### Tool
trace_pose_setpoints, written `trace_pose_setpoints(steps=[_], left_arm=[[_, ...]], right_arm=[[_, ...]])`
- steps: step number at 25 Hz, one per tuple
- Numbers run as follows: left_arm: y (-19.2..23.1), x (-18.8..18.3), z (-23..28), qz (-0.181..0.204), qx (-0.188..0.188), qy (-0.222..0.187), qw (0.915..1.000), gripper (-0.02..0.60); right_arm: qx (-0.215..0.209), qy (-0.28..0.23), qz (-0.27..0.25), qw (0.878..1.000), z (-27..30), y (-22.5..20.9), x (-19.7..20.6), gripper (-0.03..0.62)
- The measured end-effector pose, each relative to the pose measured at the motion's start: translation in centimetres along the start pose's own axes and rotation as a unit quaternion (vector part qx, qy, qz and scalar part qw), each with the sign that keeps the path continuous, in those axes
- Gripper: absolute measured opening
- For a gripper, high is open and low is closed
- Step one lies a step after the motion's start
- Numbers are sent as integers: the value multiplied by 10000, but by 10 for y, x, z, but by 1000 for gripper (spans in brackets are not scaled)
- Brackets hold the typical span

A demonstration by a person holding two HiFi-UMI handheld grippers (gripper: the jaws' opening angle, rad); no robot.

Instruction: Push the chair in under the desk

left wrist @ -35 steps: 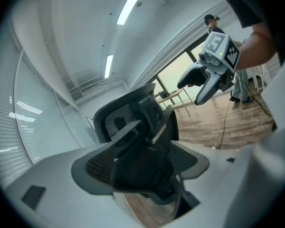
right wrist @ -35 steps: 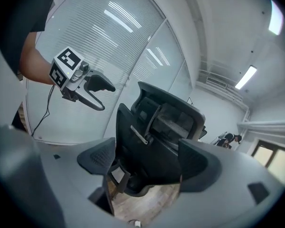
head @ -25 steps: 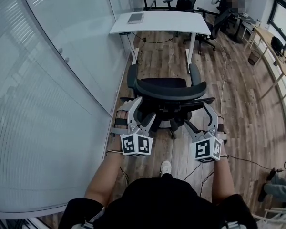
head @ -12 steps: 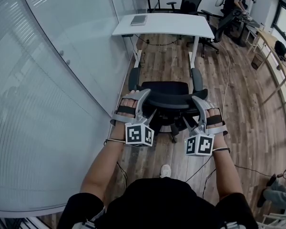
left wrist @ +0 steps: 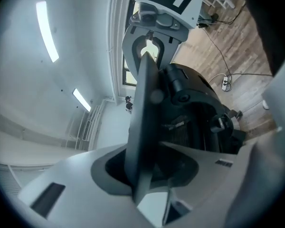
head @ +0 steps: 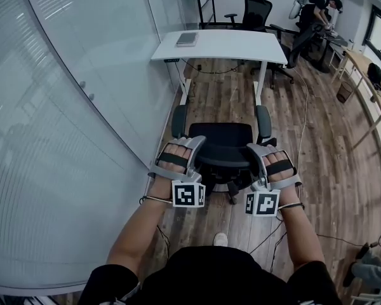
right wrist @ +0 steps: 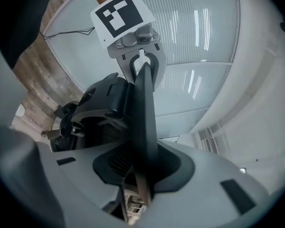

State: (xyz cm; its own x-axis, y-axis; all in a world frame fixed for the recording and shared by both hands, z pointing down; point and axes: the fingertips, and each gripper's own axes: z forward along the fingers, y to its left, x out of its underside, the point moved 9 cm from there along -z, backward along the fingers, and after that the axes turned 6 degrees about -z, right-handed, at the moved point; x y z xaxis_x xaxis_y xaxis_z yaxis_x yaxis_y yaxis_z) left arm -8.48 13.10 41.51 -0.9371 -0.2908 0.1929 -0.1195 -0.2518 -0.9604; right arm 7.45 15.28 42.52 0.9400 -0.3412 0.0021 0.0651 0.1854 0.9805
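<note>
Head view: chair (head: 223,138) faces the white desk (head: 241,43) (well apart)

Wood floor (head: 333,170) under chair (head: 223,138), desk (head: 228,43), perhaps cables (head: 303,107)

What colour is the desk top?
White desk top, best seen in the head view.

No words, numbers, brand marks or signs can be read in any view. The cube on the left gripper (head: 192,146) and the cube on the right gripper (head: 257,151) carry only black-and-white square marker patterns, not letters. The flat thing (head: 186,39) at the far left corner of the bench (head: 241,43) shows no legible print.
</note>
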Motion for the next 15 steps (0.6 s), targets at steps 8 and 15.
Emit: trace_pose_setpoints(steps=[8, 15], left_arm=[[9, -6, 15, 169, 79, 242, 9995, 129], [19, -7, 30, 258, -103, 265, 9993, 135]], right_arm=[[100, 23, -149, 9998, 8, -9, 8, 84], [266, 29, 66, 9996, 20, -19, 18, 104]])
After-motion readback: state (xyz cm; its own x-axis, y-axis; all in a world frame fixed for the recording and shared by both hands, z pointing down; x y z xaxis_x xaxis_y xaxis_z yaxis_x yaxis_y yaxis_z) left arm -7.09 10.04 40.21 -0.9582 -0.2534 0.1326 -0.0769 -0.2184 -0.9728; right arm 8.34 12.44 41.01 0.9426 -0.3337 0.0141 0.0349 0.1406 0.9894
